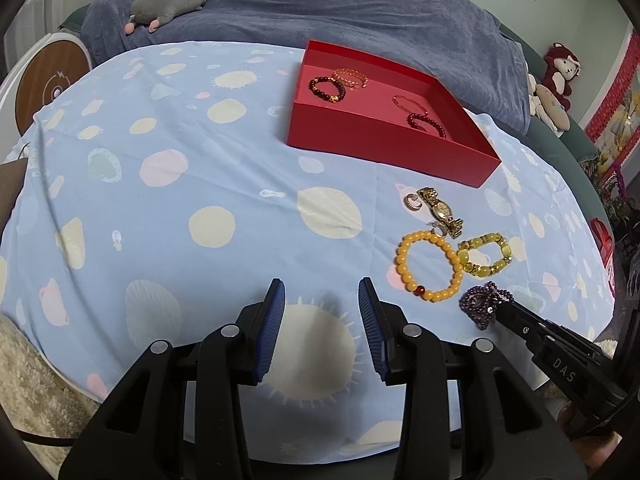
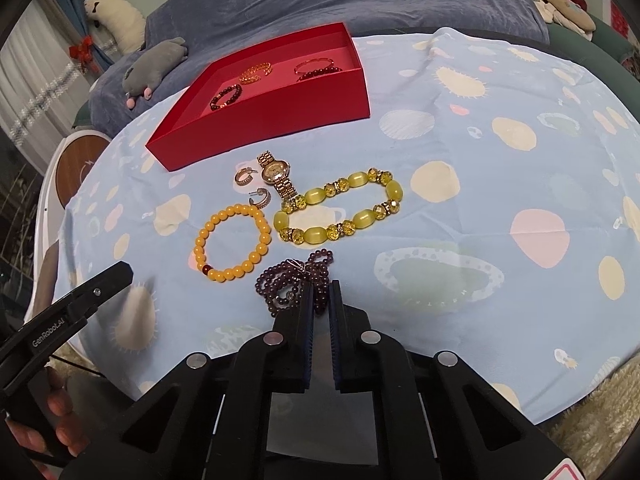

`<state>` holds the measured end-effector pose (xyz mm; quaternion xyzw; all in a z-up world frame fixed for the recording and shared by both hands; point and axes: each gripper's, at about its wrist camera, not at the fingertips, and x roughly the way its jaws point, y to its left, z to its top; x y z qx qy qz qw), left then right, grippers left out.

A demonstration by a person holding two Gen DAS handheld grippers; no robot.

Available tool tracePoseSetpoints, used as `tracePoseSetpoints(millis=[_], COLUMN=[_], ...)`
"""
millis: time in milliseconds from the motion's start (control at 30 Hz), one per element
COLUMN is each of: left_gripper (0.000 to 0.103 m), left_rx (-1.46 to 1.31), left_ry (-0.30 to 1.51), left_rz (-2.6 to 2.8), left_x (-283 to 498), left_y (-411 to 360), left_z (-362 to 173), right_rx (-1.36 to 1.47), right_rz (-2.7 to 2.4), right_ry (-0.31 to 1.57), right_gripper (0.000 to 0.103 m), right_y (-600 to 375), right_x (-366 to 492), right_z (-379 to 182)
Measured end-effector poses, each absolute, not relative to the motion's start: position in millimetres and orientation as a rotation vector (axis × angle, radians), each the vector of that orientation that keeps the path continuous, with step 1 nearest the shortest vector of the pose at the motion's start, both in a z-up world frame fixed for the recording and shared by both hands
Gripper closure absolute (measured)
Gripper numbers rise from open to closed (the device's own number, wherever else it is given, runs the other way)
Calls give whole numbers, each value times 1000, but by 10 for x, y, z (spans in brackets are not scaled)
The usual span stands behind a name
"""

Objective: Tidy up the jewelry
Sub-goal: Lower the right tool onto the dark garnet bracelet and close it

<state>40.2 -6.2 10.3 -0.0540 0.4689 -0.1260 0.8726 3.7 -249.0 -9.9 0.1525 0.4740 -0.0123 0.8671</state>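
Note:
A red box (image 1: 384,148) (image 2: 280,120) on the blue spotted cloth holds several bracelets (image 1: 326,86). In front of it lie a gold watch (image 2: 276,176) (image 1: 440,210), two hoop earrings (image 2: 244,178), an orange bead bracelet (image 2: 230,242) (image 1: 428,266), a yellow-green bead bracelet (image 2: 338,206) (image 1: 486,254) and a purple bead string (image 2: 294,282) (image 1: 482,304). My right gripper (image 2: 321,286) is shut on the purple bead string. My left gripper (image 1: 322,292) is open and empty, hovering over the cloth left of the loose jewelry.
The cloth-covered table (image 1: 180,200) ends at a rug (image 1: 24,368) near me. A blue blanket (image 1: 320,4) with a grey plush toy (image 1: 168,4) lies behind the box. A round white device (image 1: 48,80) stands at the far left.

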Motion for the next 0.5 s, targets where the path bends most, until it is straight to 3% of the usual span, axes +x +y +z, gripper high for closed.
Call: tracePoseSetpoints(millis=[500], left_gripper=[67], left_rx=[-27], left_ry=[992], left_rz=[-335], left_x=[659], left_y=[-743], left_z=[6], right_rx=[368], right_rz=[-17], right_ry=[985], right_gripper=[96], right_y=[-2535], right_x=[-3], right_z=[-75])
